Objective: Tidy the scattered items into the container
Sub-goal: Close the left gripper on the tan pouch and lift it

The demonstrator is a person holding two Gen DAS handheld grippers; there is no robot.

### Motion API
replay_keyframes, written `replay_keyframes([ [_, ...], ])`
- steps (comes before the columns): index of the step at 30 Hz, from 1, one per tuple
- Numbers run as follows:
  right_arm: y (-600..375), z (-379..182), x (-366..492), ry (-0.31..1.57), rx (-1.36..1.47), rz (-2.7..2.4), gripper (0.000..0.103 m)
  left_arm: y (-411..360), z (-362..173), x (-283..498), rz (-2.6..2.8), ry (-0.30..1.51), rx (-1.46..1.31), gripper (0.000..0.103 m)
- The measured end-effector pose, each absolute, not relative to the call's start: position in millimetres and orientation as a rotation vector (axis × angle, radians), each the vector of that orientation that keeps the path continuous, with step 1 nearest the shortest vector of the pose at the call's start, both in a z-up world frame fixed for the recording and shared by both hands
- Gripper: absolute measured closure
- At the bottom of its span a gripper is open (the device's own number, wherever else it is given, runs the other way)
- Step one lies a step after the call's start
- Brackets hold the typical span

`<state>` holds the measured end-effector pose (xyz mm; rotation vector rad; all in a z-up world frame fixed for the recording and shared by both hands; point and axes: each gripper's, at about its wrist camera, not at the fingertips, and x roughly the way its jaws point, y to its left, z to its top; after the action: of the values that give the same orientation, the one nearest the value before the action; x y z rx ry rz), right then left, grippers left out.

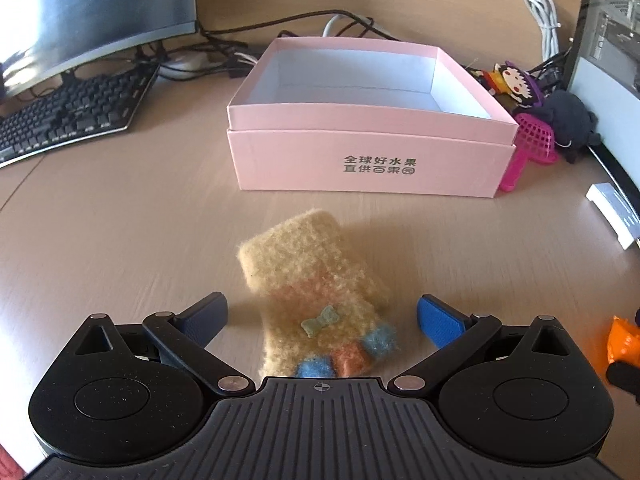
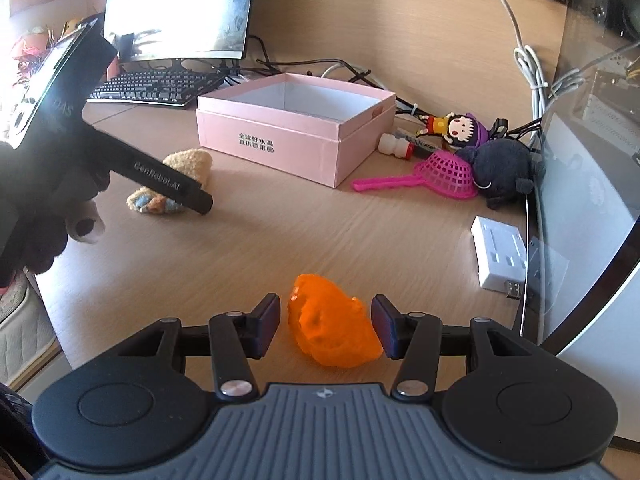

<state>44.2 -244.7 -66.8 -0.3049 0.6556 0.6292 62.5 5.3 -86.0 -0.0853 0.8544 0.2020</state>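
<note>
one orange lump sits between the right gripper's half-open jaws, pads apparently just clear. left gripper gapes wide around one fuzzy glove. one pink box stands far; pink strainer right.

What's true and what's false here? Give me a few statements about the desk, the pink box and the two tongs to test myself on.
1. The pink box has nothing in it. True, as far as its visible inside shows.
2. The left tongs are clamped on the fuzzy mitten. False: they stand open on either side of it, not touching.
3. The orange lump sits between the fingers of the right tongs. True.
4. The pink strainer lies inside the box. False: it lies on the desk beside the box.
5. A keyboard lies in front of a monitor. True.
</note>
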Motion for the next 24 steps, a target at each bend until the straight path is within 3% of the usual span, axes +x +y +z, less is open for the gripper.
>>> replay_keyframes([
  [4,-246,-69,48,0.668,-0.297,0.609,0.053,2,-85,58,0.185,0.836,-0.068,0.01],
  [6,-246,-70,49,0.668,-0.295,0.599,0.053,0,-82,57,0.165,0.828,-0.057,0.028],
  [10,-246,-70,48,0.649,-0.308,0.585,0.053,2,-80,53,0.142,0.828,-0.056,0.035],
  [17,-246,-74,49,0.658,-0.304,0.564,0.039,1,-80,33,0.072,0.835,-0.027,0.032],
  [19,-247,-76,52,0.685,-0.285,0.565,0.039,3,-79,30,0.075,0.849,-0.042,0.024],
  [21,-249,-77,55,0.703,-0.257,0.572,0.042,6,-76,27,0.096,0.844,-0.077,0.008],
  [22,-250,-77,55,0.709,-0.25,0.58,0.049,6,-74,26,0.109,0.837,-0.091,0.008],
  [24,-249,-76,55,0.711,-0.248,0.588,0.049,6,-73,29,0.124,0.834,-0.114,0.008],
])
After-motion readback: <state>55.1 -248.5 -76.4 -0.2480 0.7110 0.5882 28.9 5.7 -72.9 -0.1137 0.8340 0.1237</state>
